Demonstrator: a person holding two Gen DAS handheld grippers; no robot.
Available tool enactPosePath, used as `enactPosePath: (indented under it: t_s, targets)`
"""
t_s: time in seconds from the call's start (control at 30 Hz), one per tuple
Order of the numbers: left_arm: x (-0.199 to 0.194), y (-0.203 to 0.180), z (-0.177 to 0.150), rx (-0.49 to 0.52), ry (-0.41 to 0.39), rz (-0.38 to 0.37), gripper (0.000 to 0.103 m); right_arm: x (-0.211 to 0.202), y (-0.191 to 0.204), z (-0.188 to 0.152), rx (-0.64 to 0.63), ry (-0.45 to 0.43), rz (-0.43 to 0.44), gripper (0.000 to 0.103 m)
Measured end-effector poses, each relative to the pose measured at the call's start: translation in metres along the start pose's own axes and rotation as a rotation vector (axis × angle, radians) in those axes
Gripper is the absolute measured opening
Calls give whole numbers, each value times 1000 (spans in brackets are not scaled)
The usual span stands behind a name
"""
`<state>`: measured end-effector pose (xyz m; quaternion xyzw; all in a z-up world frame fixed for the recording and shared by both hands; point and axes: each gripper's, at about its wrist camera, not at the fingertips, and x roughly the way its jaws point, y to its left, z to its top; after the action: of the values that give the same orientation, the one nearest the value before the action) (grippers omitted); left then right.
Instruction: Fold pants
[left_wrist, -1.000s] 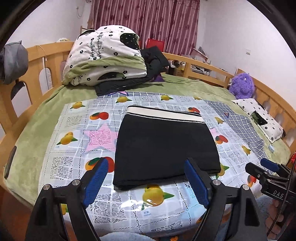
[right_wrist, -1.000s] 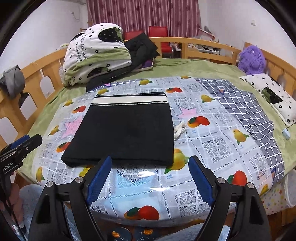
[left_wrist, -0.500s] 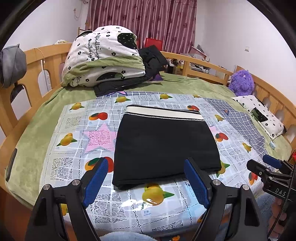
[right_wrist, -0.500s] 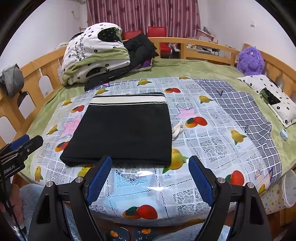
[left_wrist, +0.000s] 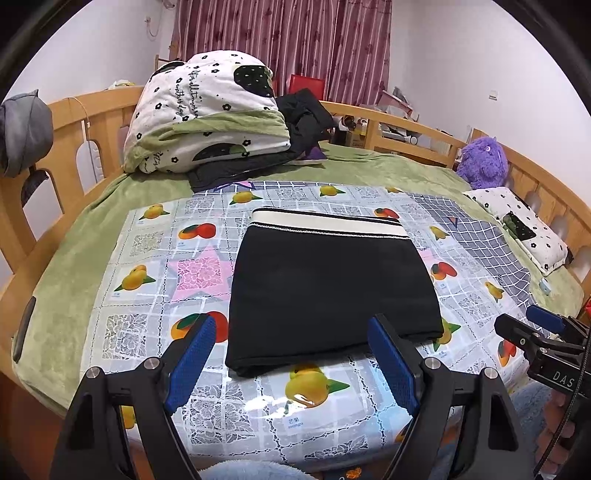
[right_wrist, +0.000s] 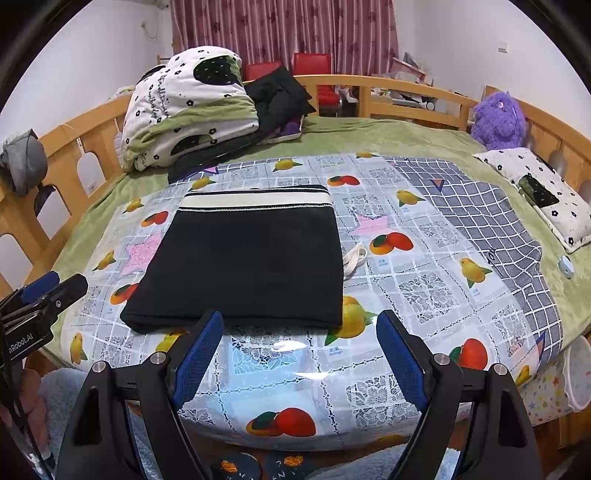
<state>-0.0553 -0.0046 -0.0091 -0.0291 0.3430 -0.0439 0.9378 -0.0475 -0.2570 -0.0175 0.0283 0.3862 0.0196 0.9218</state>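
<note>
The black pants (left_wrist: 332, 284) lie folded into a flat rectangle on the fruit-print plastic cover (left_wrist: 147, 280), cream waistband at the far edge. They also show in the right wrist view (right_wrist: 243, 266), with a white drawstring (right_wrist: 354, 258) sticking out on the right side. My left gripper (left_wrist: 291, 354) is open and empty, held back from the pants' near edge. My right gripper (right_wrist: 299, 350) is open and empty, near the bed's front edge. Each gripper shows at the side of the other's view.
A folded quilt (left_wrist: 207, 118) and dark clothes (left_wrist: 303, 114) are piled at the head of the bed. A purple plush toy (left_wrist: 484, 162) and a pillow (left_wrist: 517, 225) lie at the right. Wooden rails (left_wrist: 74, 122) ring the bed.
Both grippers have drawn back and risen slightly from the bed; the pants have not moved.
</note>
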Motion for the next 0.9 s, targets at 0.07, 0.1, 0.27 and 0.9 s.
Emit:
enactPosePath:
  t_s: [0.07, 0.1, 0.27, 0.9]
  targets:
    - [0, 0, 0, 6, 0, 2, 83, 0, 0, 0, -3, -2, -3, 84]
    - [0, 1, -1, 10, 0, 5, 83, 0, 0, 0, -5, -2, -6, 84]
    - [-1, 2, -1, 11, 0, 4, 83, -1, 1, 1, -4, -4, -8, 84]
    - [-1, 5, 0, 9, 0, 3, 83, -5, 3, 0, -14, -20, -15, 84]
